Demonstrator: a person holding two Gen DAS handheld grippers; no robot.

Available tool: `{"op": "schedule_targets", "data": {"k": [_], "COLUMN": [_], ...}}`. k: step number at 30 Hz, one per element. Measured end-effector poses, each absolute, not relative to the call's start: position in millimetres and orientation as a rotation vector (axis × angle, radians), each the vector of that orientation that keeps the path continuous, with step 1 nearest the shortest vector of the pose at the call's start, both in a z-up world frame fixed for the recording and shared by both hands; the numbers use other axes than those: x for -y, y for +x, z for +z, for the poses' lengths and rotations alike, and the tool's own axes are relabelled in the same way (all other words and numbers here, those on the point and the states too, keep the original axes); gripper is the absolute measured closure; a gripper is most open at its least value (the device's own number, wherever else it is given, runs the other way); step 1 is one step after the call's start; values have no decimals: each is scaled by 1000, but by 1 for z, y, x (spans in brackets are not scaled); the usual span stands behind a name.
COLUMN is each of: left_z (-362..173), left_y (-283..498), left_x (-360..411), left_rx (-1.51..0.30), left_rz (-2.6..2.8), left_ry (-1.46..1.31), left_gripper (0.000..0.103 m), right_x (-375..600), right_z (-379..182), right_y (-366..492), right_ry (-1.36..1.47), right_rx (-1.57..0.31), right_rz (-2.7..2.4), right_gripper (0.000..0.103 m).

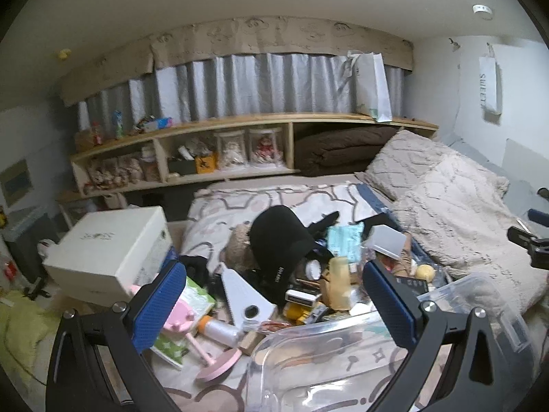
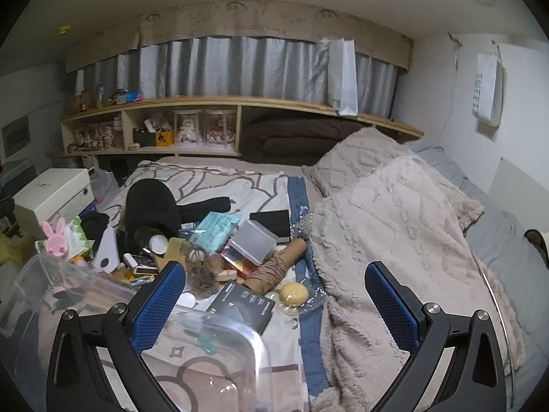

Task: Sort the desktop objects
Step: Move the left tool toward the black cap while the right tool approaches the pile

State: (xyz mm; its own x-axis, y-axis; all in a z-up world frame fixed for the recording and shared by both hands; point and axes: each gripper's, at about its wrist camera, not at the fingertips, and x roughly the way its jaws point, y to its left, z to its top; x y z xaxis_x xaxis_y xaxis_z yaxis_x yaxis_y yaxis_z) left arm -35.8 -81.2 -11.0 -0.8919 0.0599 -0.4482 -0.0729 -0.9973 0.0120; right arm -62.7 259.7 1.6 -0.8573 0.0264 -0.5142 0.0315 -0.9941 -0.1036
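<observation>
Clutter pile (image 1: 308,274) sits on the bed (image 1: 274,199), heaped on the patterned cover, not on any table.

Left wrist view: left tongs (image 1: 274,302) spread wide, nothing between the blue pads (image 1: 161,305). Pile lies straight ahead and slightly beyond the tips. Nearest pieces: a white bottle with orange cap (image 1: 219,329), long axis running left-right across the tongs' line; a pink stand (image 1: 202,346) beside the left pad; a white wedge-shaped piece (image 1: 245,295) pointing away. Black cap (image 1: 281,243) tops the heap further off. Clear plastic bin (image 1: 319,353) is directly under and just ahead of the tongs, rim toward the pile. White box (image 1: 109,243) stands to the left, off the bed's edge.

Right wrist view: right tongs (image 2: 274,305) also released, empty. Here the pile (image 2: 206,240) lies ahead and to the left; the fluffy blanket (image 2: 394,223) fills the right half. Closest items: a black booklet (image 2: 240,304) just past the left pad, a yellow round object (image 2: 293,293) near centre, a brown folded umbrella (image 2: 278,264) lying diagonally, handle end away to the right. Clear bin (image 2: 219,329) wall overlaps the lower left.

Judgement: left tongs nearer the bottle side of the heap, right tongs nearer the yellow object and umbrella. A pick of the bottle would likely want the pads closing across its short width.
</observation>
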Motion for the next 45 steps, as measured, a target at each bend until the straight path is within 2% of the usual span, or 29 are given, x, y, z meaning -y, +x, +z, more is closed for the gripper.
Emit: {"op": "schedule_targets", "data": {"k": [8,17,20,25,30,33,39,45], "left_z": [-17,-5,3,14,18,17,3,-19], "left_y": [-69,-120,-138,-162,-188,-203,-238,-269], "left_x": [97,112,107,95,83,84,70,36], "left_rx": [-118,-74,-92,-168,-262,-214,-154,-302], "left_rz": [3012,3021,3019,3033,3113,3149,3133,3105], "left_ry": [-718,-693,-658,-554,-452,-445,-695,-893], "left_gripper": [0,0,0,0,0,0,0,0], "right_x": [-267,-269,-265,-252,-234,-222,-194,-184], "right_z": [-15,-11,-4,4,18,27,26,-14], "right_y": [-91,-141,-158,-175,-202,-214,-250,-273], "right_ry": [823,821,772,528,460,415,607,732], "right_rx": [-313,-405,-437,-517,-590,-583,-486,-364], "right_rz": [-3018,-3030,-3046,-3120,-3183,-3156,-3059,-3001], "right_gripper": [0,0,0,0,0,0,0,0]}}
